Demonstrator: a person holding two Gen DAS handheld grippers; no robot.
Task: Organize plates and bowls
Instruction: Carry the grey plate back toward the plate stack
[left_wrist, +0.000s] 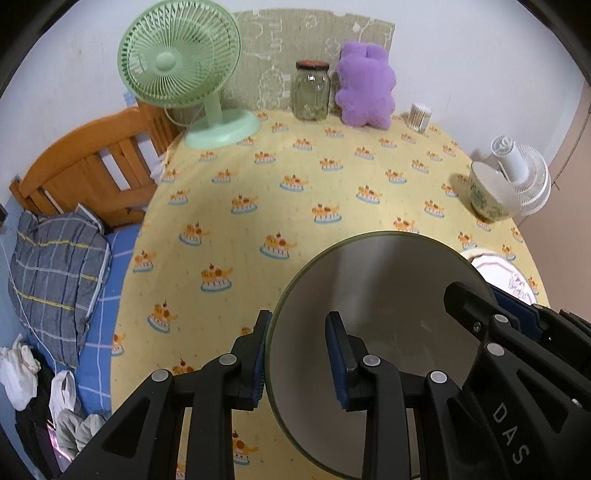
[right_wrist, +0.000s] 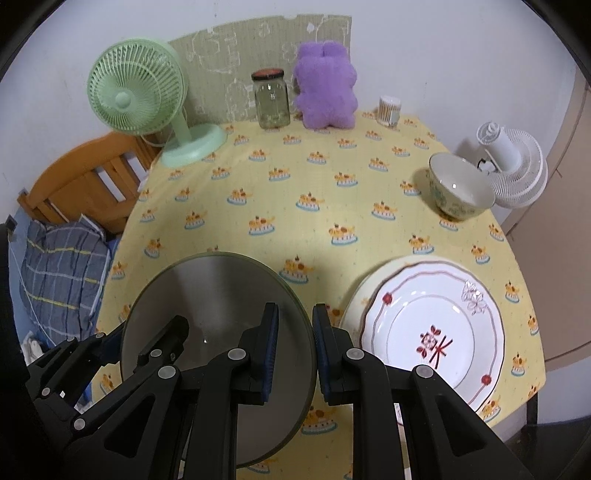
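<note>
Right wrist only: whole patterned plate (right_wrist: 432, 328)

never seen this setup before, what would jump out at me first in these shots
A smoky glass plate fills the foreground, pinched at opposite rims by the left hand-held gripper and the right hand-held gripper. To its right a flowered white plate lies on the yellow cake-print tablecloth, with a bowl beyond it. At the back stand a green fan and a purple plush toy.

Patterned plate (left_wrist: 496, 267) mostly behind grey plate (left_wrist: 376, 332).
</note>
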